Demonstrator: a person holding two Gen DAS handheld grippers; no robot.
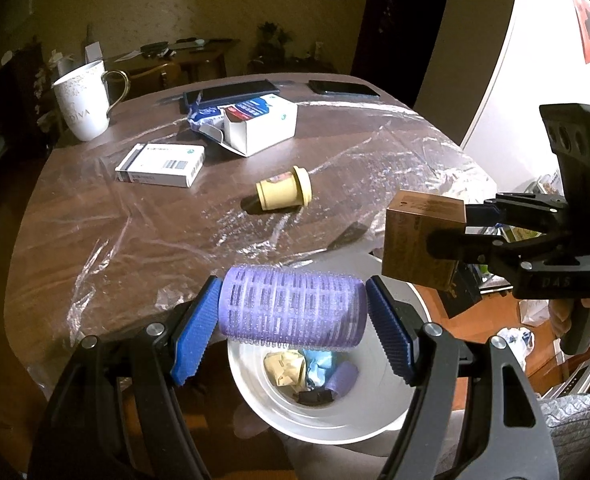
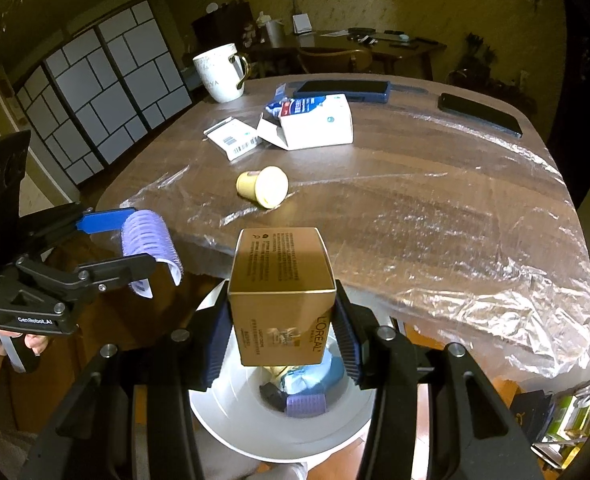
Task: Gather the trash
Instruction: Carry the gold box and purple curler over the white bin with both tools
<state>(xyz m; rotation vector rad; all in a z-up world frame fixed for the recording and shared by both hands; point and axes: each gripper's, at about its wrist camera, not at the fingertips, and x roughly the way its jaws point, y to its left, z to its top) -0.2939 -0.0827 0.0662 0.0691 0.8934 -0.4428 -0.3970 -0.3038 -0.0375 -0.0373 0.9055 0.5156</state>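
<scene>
My left gripper (image 1: 291, 320) is shut on a purple hair roller (image 1: 291, 306), its blue pads (image 1: 197, 332) pressing on the roller's two ends. The roller hangs over a white bin (image 1: 375, 400) below the table edge. My right gripper (image 2: 281, 336) is shut on a gold cosmetics box (image 2: 281, 296), held upright above the same white bin (image 2: 223, 408). The bin holds crumpled paper, a blue scrap, another purple roller and a black piece. From the other side, the roller (image 2: 151, 240) and the box (image 1: 423, 240) hang beside each other. A cream cup (image 1: 285, 190) lies tipped on the table.
The brown table (image 2: 415, 184) is covered in clear plastic film. On it are a white mug (image 1: 83, 104), a flat white carton (image 1: 161, 164), an opened white box (image 1: 261, 124) and two dark phones (image 2: 343, 90) at the far edge. Bags lie on the floor at the right (image 2: 567, 412).
</scene>
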